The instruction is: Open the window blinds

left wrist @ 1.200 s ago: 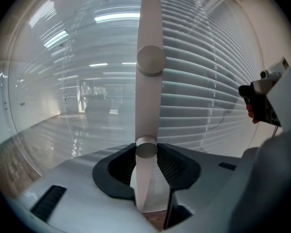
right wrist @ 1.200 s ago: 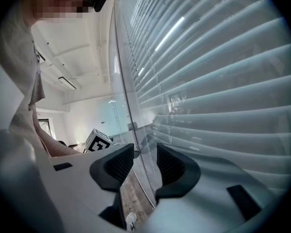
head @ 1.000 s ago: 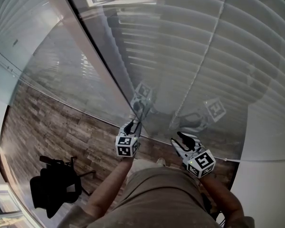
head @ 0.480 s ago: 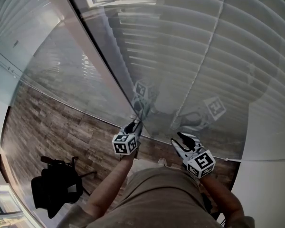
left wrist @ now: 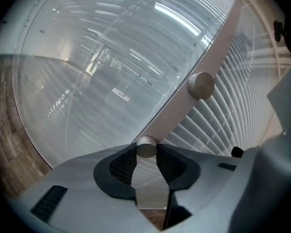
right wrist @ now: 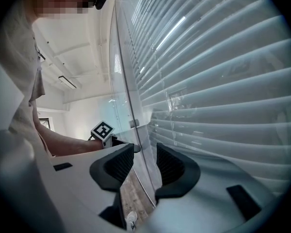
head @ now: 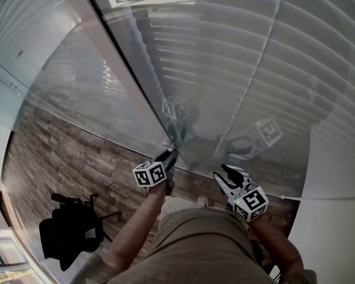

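Left gripper (head: 168, 157) fingers just closing, pinch small round knob (left wrist: 146, 147) on window frame (left wrist: 172, 113); blinds (head: 266, 70) behind glass, slats look mostly shut. Best: firm squeeze, roll wrist about knob axis, no pulling. Right gripper (right wrist: 144, 166) fingers apart, empty

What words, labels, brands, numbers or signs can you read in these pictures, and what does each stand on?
No readable words, numbers, brands or signs in any view.
Left marker cube: black-and-white square patterns only, no letters or digits.
Right marker cube: the same, patterns only.
Knob and blinds: no print visible.
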### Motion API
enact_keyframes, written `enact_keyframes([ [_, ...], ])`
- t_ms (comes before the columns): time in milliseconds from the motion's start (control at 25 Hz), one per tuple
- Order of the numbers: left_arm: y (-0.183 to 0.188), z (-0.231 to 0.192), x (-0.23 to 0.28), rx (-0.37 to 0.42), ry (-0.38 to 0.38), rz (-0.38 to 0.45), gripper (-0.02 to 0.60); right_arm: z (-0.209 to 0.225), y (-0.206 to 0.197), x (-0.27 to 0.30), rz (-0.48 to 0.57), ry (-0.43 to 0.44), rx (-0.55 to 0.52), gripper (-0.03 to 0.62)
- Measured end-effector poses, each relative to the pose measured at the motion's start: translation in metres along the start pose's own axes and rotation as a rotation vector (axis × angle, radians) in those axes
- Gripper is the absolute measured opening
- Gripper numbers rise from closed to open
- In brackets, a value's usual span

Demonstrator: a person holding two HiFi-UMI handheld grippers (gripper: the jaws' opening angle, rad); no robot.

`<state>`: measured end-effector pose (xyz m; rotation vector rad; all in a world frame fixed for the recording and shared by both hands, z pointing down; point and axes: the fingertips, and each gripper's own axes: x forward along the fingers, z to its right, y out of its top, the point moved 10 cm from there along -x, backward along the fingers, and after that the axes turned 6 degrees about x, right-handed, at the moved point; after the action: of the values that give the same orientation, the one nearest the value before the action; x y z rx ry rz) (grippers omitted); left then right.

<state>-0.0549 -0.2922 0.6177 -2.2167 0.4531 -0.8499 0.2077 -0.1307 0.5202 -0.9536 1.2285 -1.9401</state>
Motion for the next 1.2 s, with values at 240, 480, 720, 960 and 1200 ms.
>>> enact_keyframes([
  [240, 0.0, -0.007, 0.001, -0.099, -0.07, 0.003, 0.14, 0.0, -0.002, -0.001, -0.002, 0.0, 0.005, 0.137],
  [480, -0.005, -0.016, 0.001, -0.255, -0.18, 0.014, 0.14, 0.0, -0.006, -0.002, -0.003, 0.002, 0.007, 0.137],
  [720, -0.009, -0.023, 0.004, -0.394, -0.276, 0.039, 0.14, 0.001, -0.006, 0.0, -0.007, 0.006, 0.009, 0.137],
  [960, -0.014, -0.029, 0.007, -0.572, -0.37, 0.053, 0.14, 0.0, -0.007, 0.0, -0.009, 0.011, 0.008, 0.137],
  [1200, -0.022, -0.034, 0.011, -0.781, -0.49, 0.076, 0.14, -0.001, -0.006, 0.0, -0.009, 0.008, 0.008, 0.137],
])
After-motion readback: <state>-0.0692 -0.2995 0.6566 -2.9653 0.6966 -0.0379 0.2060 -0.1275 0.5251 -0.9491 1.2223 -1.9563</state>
